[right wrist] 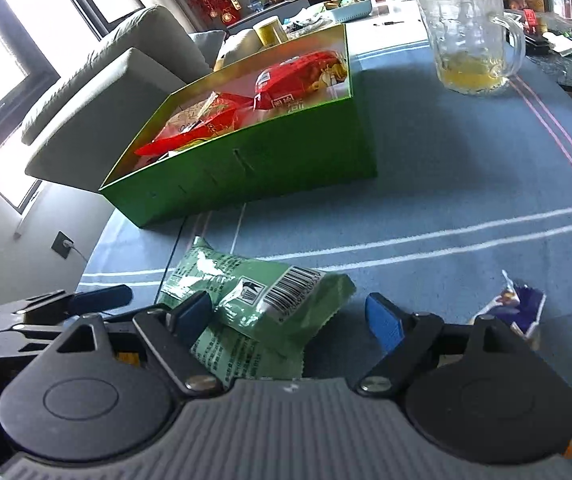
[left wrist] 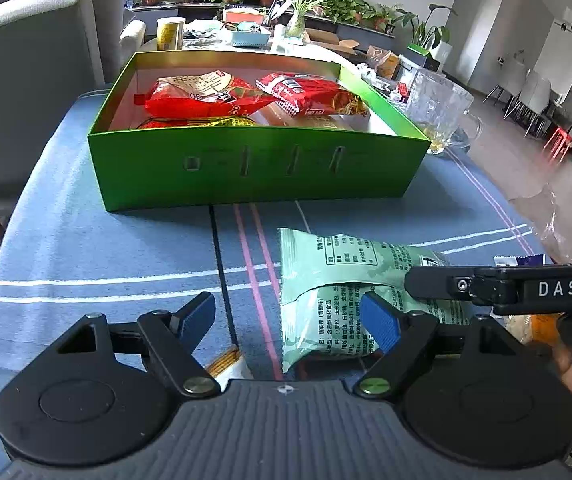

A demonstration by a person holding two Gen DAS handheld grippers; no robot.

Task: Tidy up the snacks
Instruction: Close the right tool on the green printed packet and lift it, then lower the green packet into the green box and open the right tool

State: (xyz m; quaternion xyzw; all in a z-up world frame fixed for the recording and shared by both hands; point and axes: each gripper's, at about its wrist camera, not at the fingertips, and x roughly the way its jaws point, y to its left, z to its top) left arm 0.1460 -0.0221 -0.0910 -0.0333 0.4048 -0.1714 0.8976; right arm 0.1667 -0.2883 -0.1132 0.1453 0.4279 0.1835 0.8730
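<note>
- The left gripper [left wrist: 288, 322] stands wide, nothing pressed between its blue pads [left wrist: 382, 322]; its right pad lies over the near part of the pale green snack bag [left wrist: 326, 280], but whether it touches the bag cannot be told.
- The right gripper [right wrist: 290, 320] is also wide; the green snack bag [right wrist: 261, 296] sits between its fingers, close against the left pad [right wrist: 191, 314], with a clear gap to the right pad [right wrist: 384, 322].
- The bag lies on the blue striped tablecloth [left wrist: 105, 248], just nearer than the green box [left wrist: 257, 168].
- The box stands open at the far middle of the table and holds red snack packets [left wrist: 213, 98].
- A glass mug [right wrist: 470, 36] with a little yellow drink stands to the right of the box.
- A small purple-and-white wrapper [right wrist: 514, 308] lies on the cloth to the right of the bag.
- A grey sofa [right wrist: 105, 92] stands beyond the table's left edge.
</note>
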